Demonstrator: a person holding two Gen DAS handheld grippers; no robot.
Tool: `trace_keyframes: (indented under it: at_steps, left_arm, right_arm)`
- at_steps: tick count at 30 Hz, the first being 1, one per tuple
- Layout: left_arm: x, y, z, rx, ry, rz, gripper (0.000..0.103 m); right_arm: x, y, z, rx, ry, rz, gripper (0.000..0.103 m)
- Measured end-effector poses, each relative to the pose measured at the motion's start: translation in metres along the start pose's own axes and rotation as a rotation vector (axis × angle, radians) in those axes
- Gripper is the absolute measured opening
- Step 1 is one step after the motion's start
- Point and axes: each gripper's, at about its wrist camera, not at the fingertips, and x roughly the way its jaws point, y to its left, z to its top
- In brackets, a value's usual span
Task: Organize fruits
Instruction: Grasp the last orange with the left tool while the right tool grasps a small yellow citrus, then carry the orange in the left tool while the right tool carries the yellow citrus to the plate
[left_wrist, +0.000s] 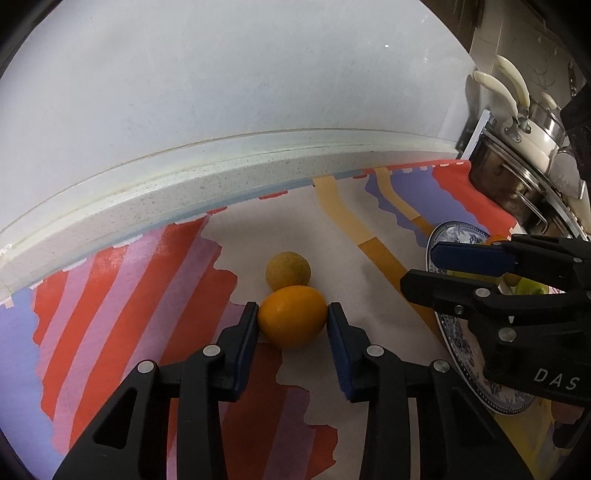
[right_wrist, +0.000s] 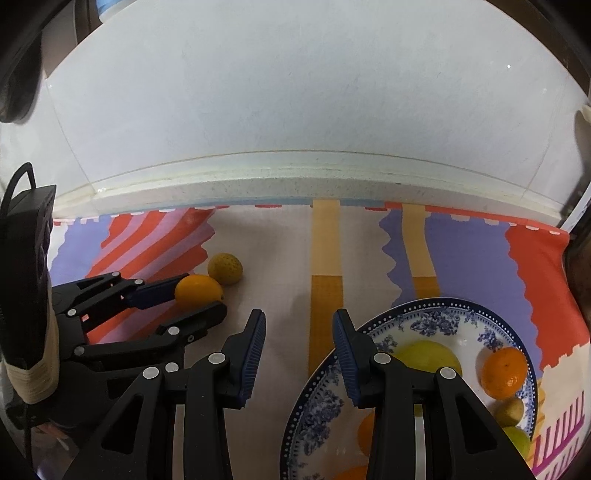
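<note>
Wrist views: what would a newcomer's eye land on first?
First, the bright orange fruit pinched between the left claw's blue pads, on the loud striped cloth, with a duller yellow fruit touching it just behind. Next, the blue-patterned plate to the right, already holding several fruits, with the open, empty right claw over its near-left rim.

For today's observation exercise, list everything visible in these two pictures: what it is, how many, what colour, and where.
orange fruit: one, orange, on the cloth, between the left tool's fingers
speckled fruit: one, dull yellow, just behind it
plate: one, blue and white, right side
fruits on plate: several, orange and yellow-green
cloth: one, striped multicolour, covering the counter
pots: stacked, steel, far right
left tool: black, closing on the orange fruit
right tool: black, open, empty
</note>
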Motion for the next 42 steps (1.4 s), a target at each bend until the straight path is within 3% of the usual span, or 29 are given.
trace_keyframes:
  at_steps: [17, 26, 29, 31, 42]
  left_arm:
    - [-0.044, 0.037, -0.002, -0.026, -0.084, 0.171, 0.037]
    - [-0.042, 0.049, -0.006, -0.054, -0.101, 0.180, 0.037]
    - [-0.041, 0.050, -0.006, -0.060, -0.104, 0.177, 0.037]
    - [-0.040, 0.050, -0.006, -0.060, -0.107, 0.177, 0.037]
    - [-0.061, 0.039, -0.009, -0.051, -0.134, 0.168, 0.037]
  right_arm:
    - [0.027, 0.037, 0.023, -0.055, 0.040, 0.118, 0.039]
    - [0.053, 0.049, 0.035, -0.033, 0.074, 0.143, 0.038]
    - [0.054, 0.052, 0.036, -0.046, 0.065, 0.128, 0.029]
    - [0.055, 0.052, 0.037, -0.041, 0.066, 0.133, 0.029]
    - [0.030, 0.046, 0.028, -0.028, 0.021, 0.144, 0.028]
